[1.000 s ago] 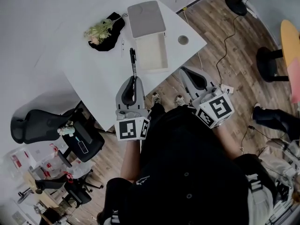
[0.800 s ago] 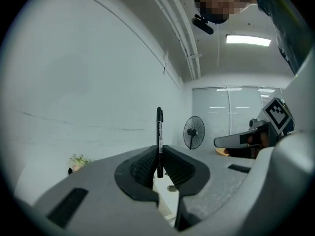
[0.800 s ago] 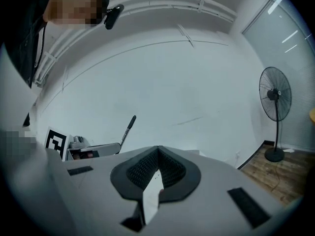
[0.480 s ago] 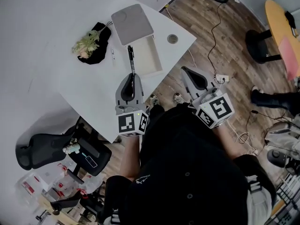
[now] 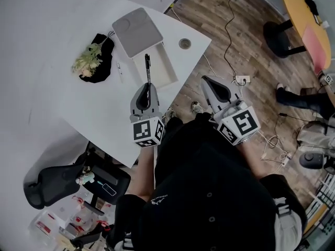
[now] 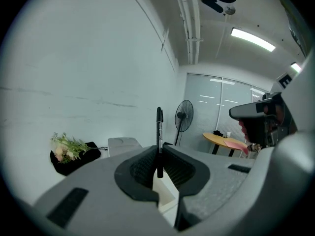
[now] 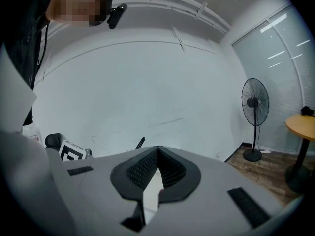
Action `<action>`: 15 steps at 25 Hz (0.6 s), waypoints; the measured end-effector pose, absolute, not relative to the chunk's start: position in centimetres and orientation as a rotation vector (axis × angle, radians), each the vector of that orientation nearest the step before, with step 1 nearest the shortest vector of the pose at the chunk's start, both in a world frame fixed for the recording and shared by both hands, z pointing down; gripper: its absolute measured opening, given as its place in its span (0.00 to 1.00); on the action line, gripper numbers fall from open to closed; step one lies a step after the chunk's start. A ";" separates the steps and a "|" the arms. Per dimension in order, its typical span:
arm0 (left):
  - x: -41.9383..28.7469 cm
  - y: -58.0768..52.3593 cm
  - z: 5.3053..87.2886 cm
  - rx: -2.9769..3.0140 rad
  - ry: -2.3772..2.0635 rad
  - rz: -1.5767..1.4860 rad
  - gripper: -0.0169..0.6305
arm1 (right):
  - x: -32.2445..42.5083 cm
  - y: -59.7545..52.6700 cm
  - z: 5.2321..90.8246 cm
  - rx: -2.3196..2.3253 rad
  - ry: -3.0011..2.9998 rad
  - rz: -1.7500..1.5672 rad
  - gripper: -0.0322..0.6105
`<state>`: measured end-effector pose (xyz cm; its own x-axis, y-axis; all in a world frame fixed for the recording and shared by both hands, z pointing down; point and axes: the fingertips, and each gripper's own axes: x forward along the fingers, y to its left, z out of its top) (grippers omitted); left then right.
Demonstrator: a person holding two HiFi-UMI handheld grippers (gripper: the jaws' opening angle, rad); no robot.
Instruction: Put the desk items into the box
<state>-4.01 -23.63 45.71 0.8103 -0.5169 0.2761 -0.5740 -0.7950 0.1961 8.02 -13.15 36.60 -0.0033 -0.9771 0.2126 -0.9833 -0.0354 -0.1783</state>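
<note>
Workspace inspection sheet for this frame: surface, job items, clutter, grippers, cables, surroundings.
Surface: white desk, mostly bare.
Job's things: open box, grey lid at its far end; black marker; small pen on the desk.
Clutter: flowers on a black cloth.
Grippers: left hand-held gripper shut on the marker, pointing toward the box; right hand-held gripper shut, empty, beyond the desk edge.
Cables: cables and power strip on the floor.
Surroundings: office chair, fan, round table.
</note>
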 end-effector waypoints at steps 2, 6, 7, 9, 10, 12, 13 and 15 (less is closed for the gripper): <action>-3.7 -24.0 46.8 2.717 -0.815 0.338 0.09 | 7.8 -13.4 36.8 2.204 -2.143 0.428 0.05; -3.1 -24.6 48.8 2.704 -0.764 0.399 0.09 | 7.6 -13.7 37.3 2.217 -2.109 0.438 0.05; -2.9 -24.7 49.3 2.702 -0.753 0.412 0.09 | 7.6 -13.8 37.4 2.223 -2.100 0.441 0.05; -2.6 -25.1 50.3 2.694 -0.733 0.442 0.09 | 7.7 -13.9 37.6 2.235 -2.082 0.449 0.05; -2.4 -25.3 50.8 2.689 -0.724 0.458 0.09 | 7.8 -14.0 37.7 2.242 -2.072 0.454 0.05; -2.1 -25.6 52.0 2.676 -0.706 0.494 0.09 | 8.0 -14.0 37.9 2.255 -2.052 0.464 0.05; -1.9 -25.8 52.6 2.668 -0.700 0.514 0.09 | 8.1 -14.0 38.0 2.261 -2.042 0.468 0.05; -1.6 -26.2 54.0 2.648 -0.691 0.560 0.09 | 8.2 -14.2 38.2 2.271 -2.027 0.475 0.05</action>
